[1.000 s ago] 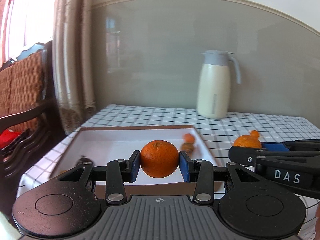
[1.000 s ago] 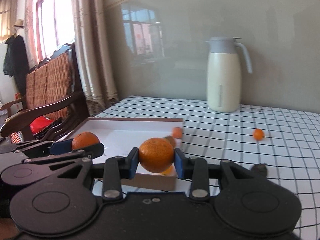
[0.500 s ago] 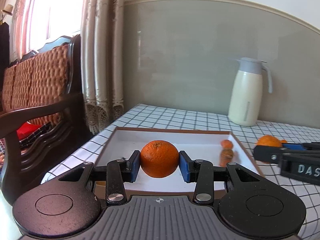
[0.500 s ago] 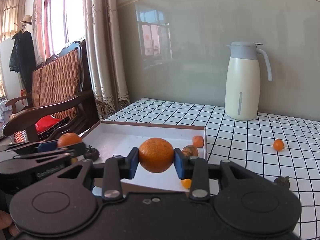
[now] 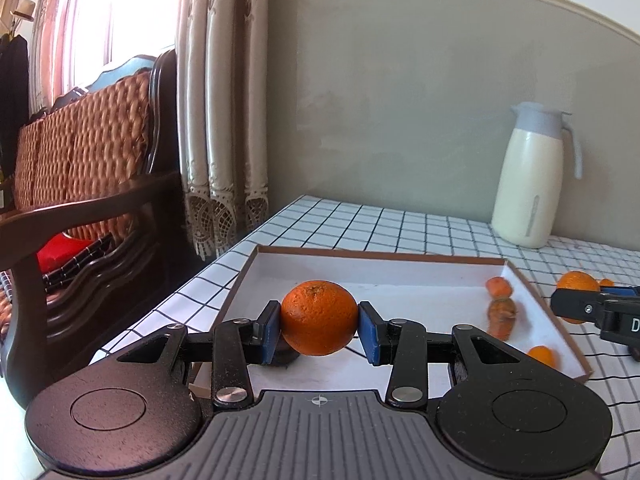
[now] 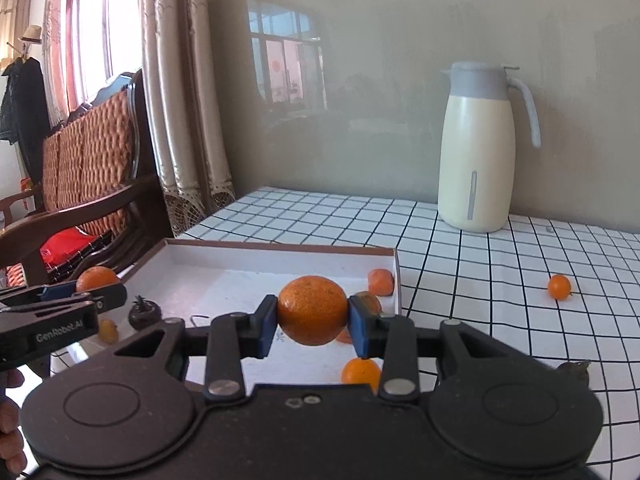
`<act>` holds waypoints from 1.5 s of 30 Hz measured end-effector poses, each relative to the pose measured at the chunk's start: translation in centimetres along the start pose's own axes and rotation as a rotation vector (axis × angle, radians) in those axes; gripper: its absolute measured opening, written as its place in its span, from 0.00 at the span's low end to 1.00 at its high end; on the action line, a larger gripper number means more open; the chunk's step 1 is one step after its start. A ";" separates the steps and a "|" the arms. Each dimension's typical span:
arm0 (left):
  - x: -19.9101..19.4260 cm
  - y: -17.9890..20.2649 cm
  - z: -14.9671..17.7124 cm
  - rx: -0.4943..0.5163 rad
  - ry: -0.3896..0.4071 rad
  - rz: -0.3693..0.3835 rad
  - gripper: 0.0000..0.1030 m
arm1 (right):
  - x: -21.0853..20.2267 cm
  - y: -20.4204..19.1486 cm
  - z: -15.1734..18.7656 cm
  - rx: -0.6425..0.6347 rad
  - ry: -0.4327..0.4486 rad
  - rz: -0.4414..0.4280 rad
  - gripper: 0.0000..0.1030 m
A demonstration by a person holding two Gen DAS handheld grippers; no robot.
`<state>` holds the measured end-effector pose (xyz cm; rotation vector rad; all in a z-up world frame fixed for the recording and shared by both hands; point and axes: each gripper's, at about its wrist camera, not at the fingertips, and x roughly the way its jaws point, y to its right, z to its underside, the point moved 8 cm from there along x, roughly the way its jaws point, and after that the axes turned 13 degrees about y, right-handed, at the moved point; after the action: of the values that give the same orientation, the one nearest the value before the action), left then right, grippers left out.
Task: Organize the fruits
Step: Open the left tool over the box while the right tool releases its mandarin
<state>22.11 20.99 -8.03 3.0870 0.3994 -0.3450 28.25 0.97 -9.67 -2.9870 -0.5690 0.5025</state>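
Both the left gripper (image 5: pixel 319 330) and the right gripper (image 6: pixel 312 326) are clamped on an orange apiece (image 5: pixel 319 317) (image 6: pixel 313 310), held above the near part of the white tray (image 6: pixel 280 249), so the carrying step looks nearly done; next comes lowering and releasing inside its walls.

Each gripper, the left gripper (image 5: pixel 319 325) and the right gripper (image 6: pixel 313 320), is built of black plastic links pinned with silver screws, tipped with blue pads (image 5: pixel 269 333), and marked with white lettering, "GenRobot.AI" being legible on the left one.
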 end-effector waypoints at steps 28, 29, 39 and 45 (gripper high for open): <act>0.8 -1.6 -2.1 0.014 0.038 -0.113 1.00 | -0.6 2.0 -2.4 0.068 0.117 0.110 0.94; 0.7 -1.7 -2.3 0.012 0.042 -0.114 1.00 | -0.8 1.9 -2.5 0.068 0.117 0.107 0.94; -2.5 -0.7 -4.2 0.004 0.066 -0.097 1.00 | -4.6 2.4 -3.9 0.070 0.148 0.100 0.94; -4.5 1.6 -5.5 0.020 0.090 -0.053 1.00 | -7.2 3.7 -4.5 0.065 0.178 0.112 0.94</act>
<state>19.44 18.50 -1.73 3.1242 0.4833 -0.2128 24.67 -5.13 -3.64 -2.9721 -0.3662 0.2522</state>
